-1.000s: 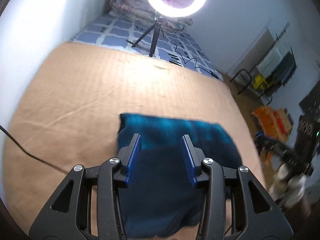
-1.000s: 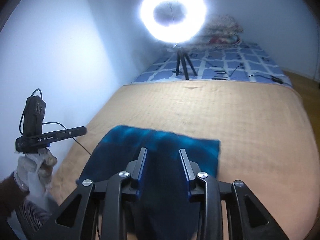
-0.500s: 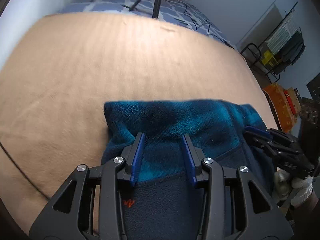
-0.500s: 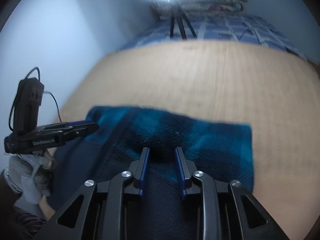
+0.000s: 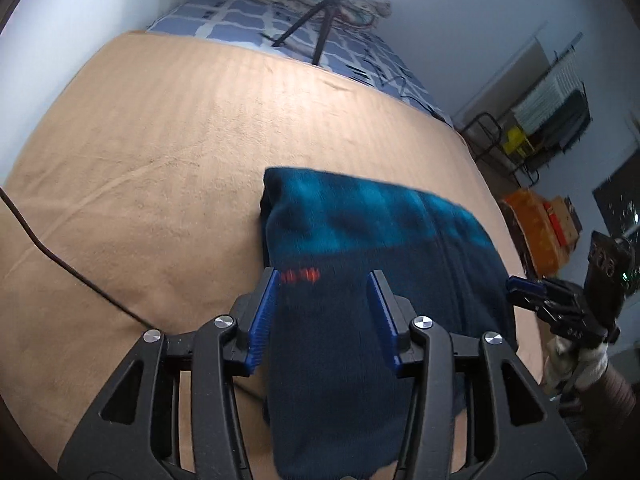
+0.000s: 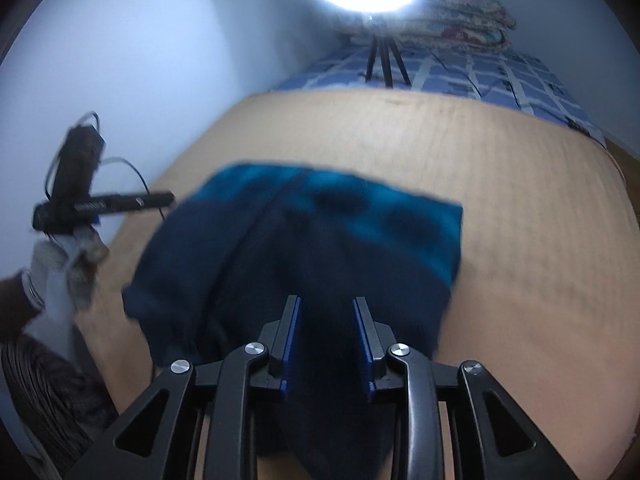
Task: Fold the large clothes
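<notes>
A large fleece garment (image 5: 380, 216), teal at the far end and navy nearer, lies folded on the tan blanket (image 5: 160, 160). Its navy layer with a small orange logo (image 5: 300, 276) runs up between the pads of my left gripper (image 5: 323, 276), which grip it while the jaws are opening. In the right wrist view the garment (image 6: 360, 216) is blurred. Its navy cloth fills the narrow gap of my right gripper (image 6: 327, 300), whose jaws are also opening. Each view shows the other gripper at the garment's side: the right (image 5: 524, 288), the left (image 6: 160, 200).
A ring light on a tripod (image 5: 320, 28) stands on the blue checked sheet (image 5: 240, 24) beyond the blanket, with a folded quilt (image 6: 460, 12) behind. A black cable (image 5: 60, 264) crosses the blanket's left edge. A drying rack (image 5: 560, 100) and orange box (image 5: 536, 220) stand right of the bed.
Both grippers swung down close over the garment and then drew back toward me. The navy layer now covers more of the teal part, and the orange logo lies at the left fingertips.
</notes>
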### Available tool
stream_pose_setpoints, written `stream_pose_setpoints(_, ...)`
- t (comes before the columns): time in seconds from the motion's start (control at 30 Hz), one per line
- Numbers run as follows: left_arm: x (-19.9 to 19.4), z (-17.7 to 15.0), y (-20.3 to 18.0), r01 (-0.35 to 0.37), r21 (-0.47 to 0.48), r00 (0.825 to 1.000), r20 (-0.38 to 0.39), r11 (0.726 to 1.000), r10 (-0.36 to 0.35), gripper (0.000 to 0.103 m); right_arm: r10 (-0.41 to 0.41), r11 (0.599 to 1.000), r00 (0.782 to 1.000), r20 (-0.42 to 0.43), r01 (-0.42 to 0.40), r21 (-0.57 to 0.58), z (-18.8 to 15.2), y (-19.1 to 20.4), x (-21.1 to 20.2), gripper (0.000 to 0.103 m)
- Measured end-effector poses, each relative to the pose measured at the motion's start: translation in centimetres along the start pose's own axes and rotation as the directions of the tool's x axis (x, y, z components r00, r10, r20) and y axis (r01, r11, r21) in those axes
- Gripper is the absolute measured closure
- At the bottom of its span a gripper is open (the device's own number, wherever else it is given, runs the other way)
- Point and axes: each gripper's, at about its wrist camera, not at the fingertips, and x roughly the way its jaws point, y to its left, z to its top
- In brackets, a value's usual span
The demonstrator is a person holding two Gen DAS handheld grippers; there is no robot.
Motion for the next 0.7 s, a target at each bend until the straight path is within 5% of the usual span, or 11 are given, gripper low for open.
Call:
stream_pose_setpoints(0.17,2.6,-1.8,0.5,-0.049,-0.001,0.995,-0.082,0.999,0.049,0.057,0.02,0.995,0.998,-0.064,-0.014,0.097,-3.2,-2.7,2.3,0.077)
stream_pose_setpoints(0.27,5.1,-3.7,1.3,-0.087,0.033,0.988,-0.127,0.996,0.09,0.047,0.037,0.995,0.996,-0.086,-0.028,0.099,-4.7,-3.2,3.8,0.077)
stream_pose_setpoints(0.43,3.3,-2.6,2.3,-0.038,-0.051,0.993,-0.11,0.998,0.032,0.043,0.08,0.988,0.994,-0.068,-0.07,0.135,-4.2,-3.8,1.8,0.076)
stream_pose_setpoints(0.5,1.8,-2.2,3.1,-0.011,-0.112,0.997,-0.079,0.994,0.002,0.043,0.099,0.985,0.995,-0.009,-0.097,0.145,-4.4,-4.2,0.2,0.062)
stream_pose_setpoints(0.57,0.5,-1.6,4.6,0.091,-0.222,0.994,-0.041,0.971,-0.102,0.04,0.09,0.983,0.993,0.072,-0.1,0.152,-4.5,-4.9,-1.4,0.026)
stream_pose_setpoints(0.63,0.0,-1.1,5.7,0.169,-0.302,0.984,-0.008,0.938,-0.18,0.027,0.058,0.987,0.986,0.157,-0.081,0.14,-4.6,-5.6,-2.8,0.018)
stream_pose_setpoints(0.7,0.0,-0.7,6.7,0.215,-0.359,0.974,0.016,0.908,-0.225,0.024,0.052,0.987,0.985,0.166,-0.076,0.144,-4.5,-6.4,-2.9,0.017)
